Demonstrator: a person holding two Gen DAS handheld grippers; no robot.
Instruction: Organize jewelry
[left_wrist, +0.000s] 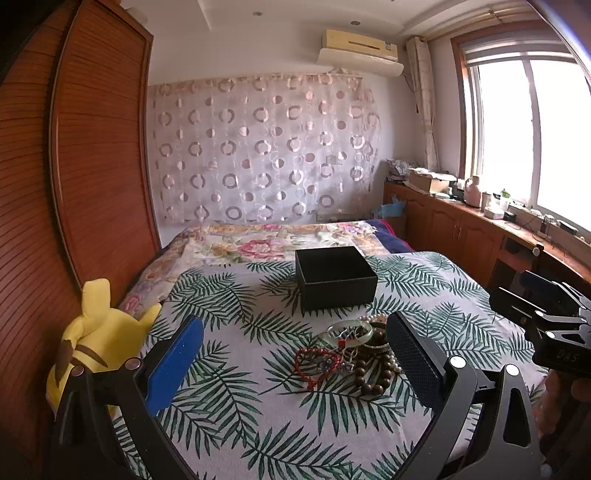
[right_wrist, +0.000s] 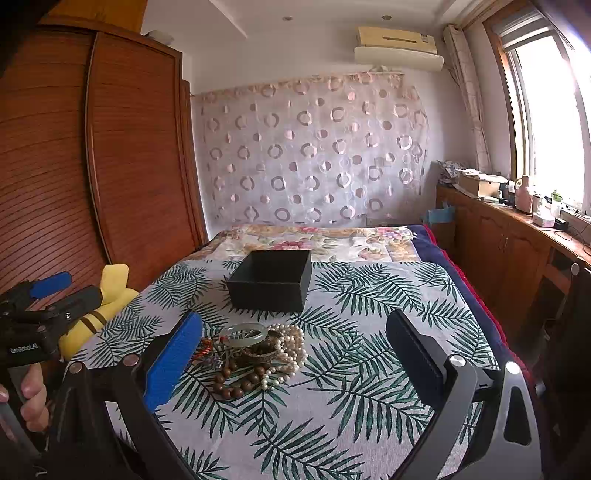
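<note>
Fingers (left_wrist: 177, 362) of both grippers spread wide, empty, with the jewelry pile (left_wrist: 354, 354) lying between them.

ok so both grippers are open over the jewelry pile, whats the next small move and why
Probably lower the right gripper onto the pearl strand and close on it. Both sets of jaws stand wide open and hold nothing, the jewelry still lies heaped on the leaf-print cloth, and the open black box waits just behind. The pearls sit on the right, outer edge of the heap.
</note>
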